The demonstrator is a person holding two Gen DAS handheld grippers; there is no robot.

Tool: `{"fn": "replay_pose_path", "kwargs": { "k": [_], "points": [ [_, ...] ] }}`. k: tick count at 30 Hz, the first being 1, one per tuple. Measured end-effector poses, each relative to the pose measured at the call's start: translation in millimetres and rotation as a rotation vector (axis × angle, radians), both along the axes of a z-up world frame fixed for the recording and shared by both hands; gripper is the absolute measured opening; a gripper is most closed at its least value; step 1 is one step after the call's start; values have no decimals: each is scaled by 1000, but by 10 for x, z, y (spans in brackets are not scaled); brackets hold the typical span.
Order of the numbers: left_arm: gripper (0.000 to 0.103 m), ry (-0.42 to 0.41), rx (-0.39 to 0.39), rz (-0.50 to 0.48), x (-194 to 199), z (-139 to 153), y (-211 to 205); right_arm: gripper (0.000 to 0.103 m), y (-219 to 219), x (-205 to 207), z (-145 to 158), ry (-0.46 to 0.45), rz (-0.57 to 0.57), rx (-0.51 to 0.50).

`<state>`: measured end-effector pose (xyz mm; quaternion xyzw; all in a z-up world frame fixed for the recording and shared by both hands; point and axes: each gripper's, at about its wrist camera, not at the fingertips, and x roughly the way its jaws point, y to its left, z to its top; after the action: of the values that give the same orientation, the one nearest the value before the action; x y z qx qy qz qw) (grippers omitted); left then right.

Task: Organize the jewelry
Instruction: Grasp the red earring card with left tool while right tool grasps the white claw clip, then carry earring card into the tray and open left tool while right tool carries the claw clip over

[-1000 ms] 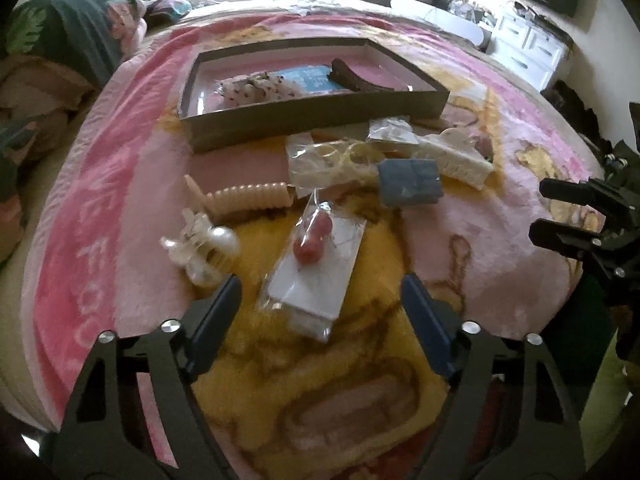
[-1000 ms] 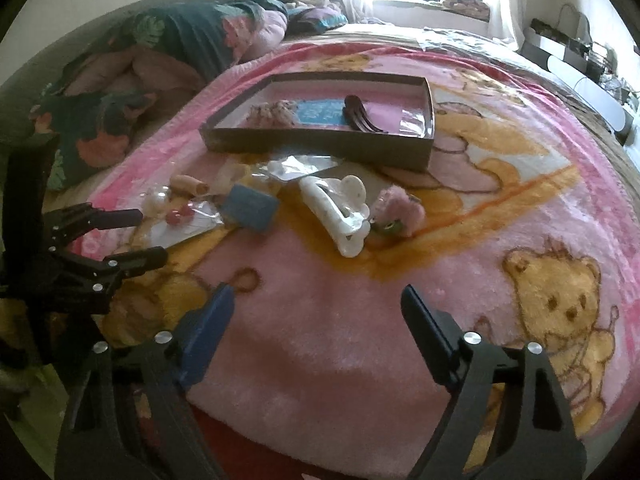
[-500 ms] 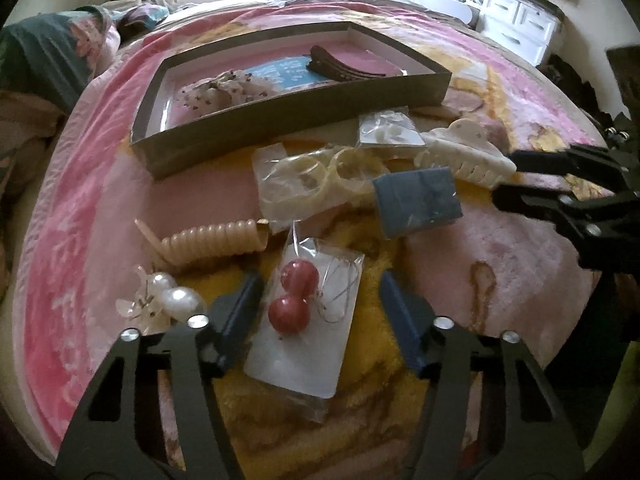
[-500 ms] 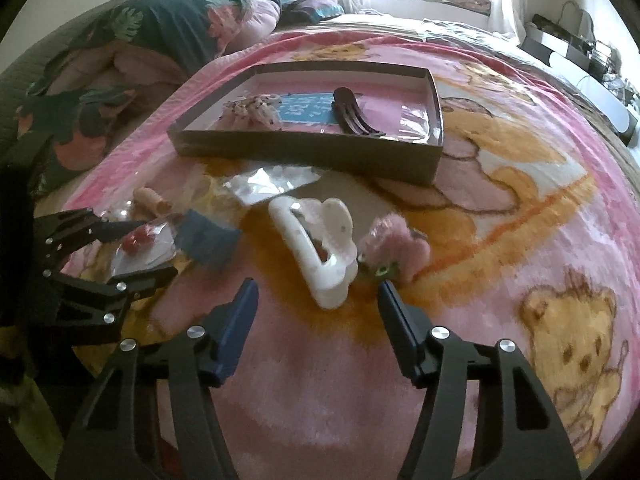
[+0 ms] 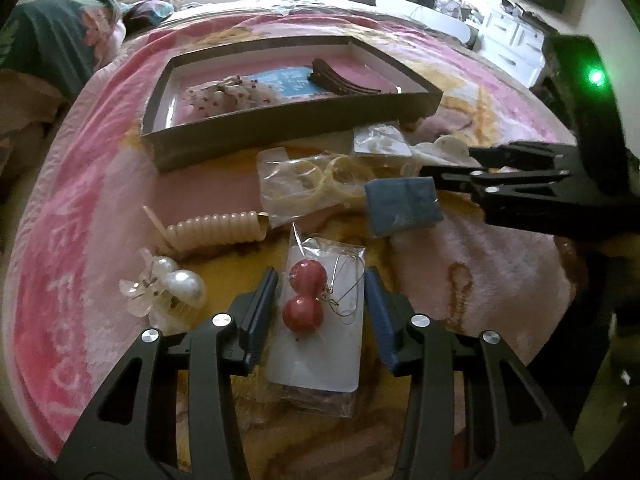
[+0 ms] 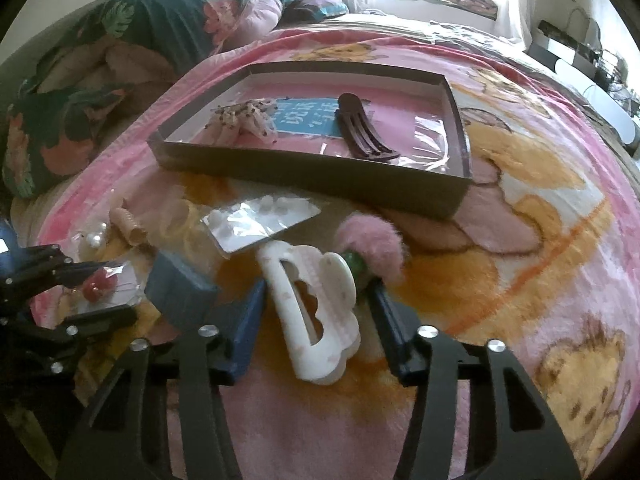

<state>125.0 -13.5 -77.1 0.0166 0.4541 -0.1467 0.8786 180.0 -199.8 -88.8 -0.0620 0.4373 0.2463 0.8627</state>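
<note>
A clear packet with two red ball earrings (image 5: 306, 276) lies on the pink blanket between the pads of my left gripper (image 5: 321, 276). Its jaws are closing and a thin gap still shows beside the packet. A white claw clip (image 6: 316, 320) lies between the pads of my right gripper (image 6: 318, 290), which is also closing, with a gap on the clip's right side. The open brown box (image 6: 320, 176) behind holds a dotted bow (image 6: 240, 120) and a brown hair clip (image 6: 360, 132). In the left wrist view the right gripper (image 5: 448, 161) reaches in from the right.
Around the two grippers lie a blue box (image 5: 404, 206), a cream spiral clip (image 5: 216, 230), a pearl clip (image 5: 172, 288), a bag of cream rings (image 5: 308, 184), a small white packet (image 6: 260, 220) and a pink fluffy piece (image 6: 372, 244). Pillows are heaped at the far left.
Both grippers came forward and lower over the blanket. The left jaws narrowed around the earring packet; the right jaws narrowed around the white claw clip.
</note>
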Motion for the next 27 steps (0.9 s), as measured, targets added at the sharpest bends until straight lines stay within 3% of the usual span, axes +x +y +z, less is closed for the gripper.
{"fn": "replay_pose_path", "kwargs": {
  "k": [5,16,27],
  "points": [
    [36,-8,-21,20,-41,73,60,40,-18,-78,14,-18,-7,4],
    [36,-44,-43,40,-110,255,82,40,-481,-357,108,5,-104,84],
    [36,-62,-75,67,-78,410,53,40,-896,-640,395,-87,-193,90]
  ]
}}
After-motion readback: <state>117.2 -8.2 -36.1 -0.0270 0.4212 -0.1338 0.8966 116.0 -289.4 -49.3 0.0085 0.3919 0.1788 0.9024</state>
